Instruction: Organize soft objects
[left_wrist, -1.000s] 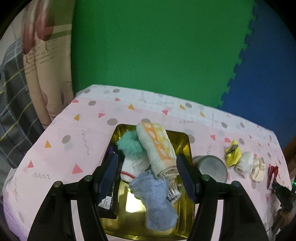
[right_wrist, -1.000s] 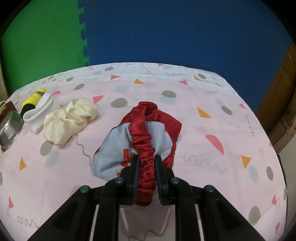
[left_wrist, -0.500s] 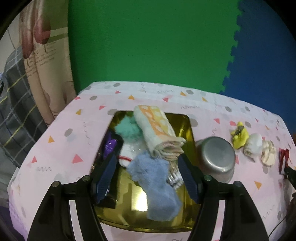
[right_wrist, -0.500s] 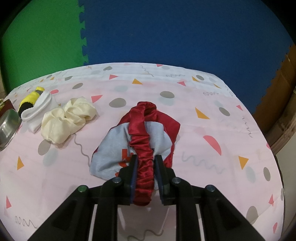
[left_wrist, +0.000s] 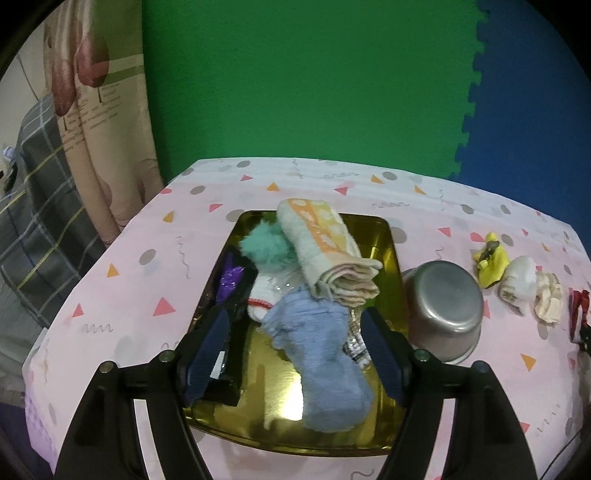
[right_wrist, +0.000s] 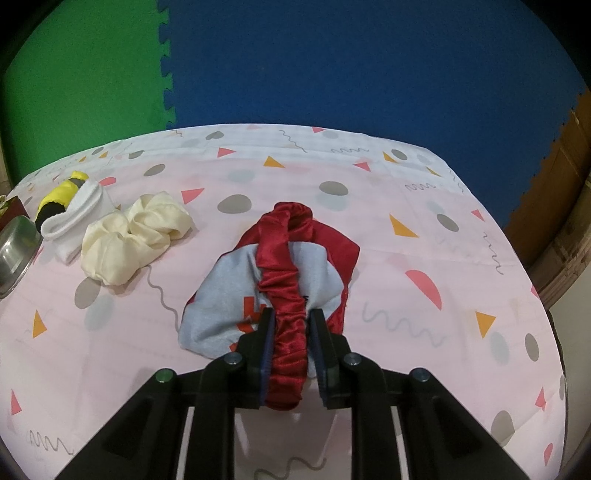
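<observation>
In the left wrist view a gold tray (left_wrist: 382, 236) holds a folded cream-and-orange towel (left_wrist: 325, 243), a teal pom-pom (left_wrist: 264, 243), a white sock (left_wrist: 264, 295), a blue fluffy cloth (left_wrist: 317, 350) and a black packet (left_wrist: 231, 295). My left gripper (left_wrist: 295, 343) is open and empty above the tray's near part. In the right wrist view my right gripper (right_wrist: 290, 325) is shut on a red satin scrunchie band (right_wrist: 284, 266) that lies over a grey-and-red cloth (right_wrist: 221, 306). A cream scrunchie (right_wrist: 133, 236), a white sock (right_wrist: 77, 218) and a yellow-black piece (right_wrist: 61, 195) lie to the left.
An upturned steel bowl (left_wrist: 443, 306) stands right of the tray; its edge shows in the right wrist view (right_wrist: 13, 254). The pink patterned tablecloth (right_wrist: 406, 221) covers the table. Green and blue foam mats form the back wall. A curtain (left_wrist: 96, 147) hangs at left.
The left gripper has drawn back and turned right, so the steel bowl and small soft pieces show more fully. The right gripper stays shut on the red band, almost still.
</observation>
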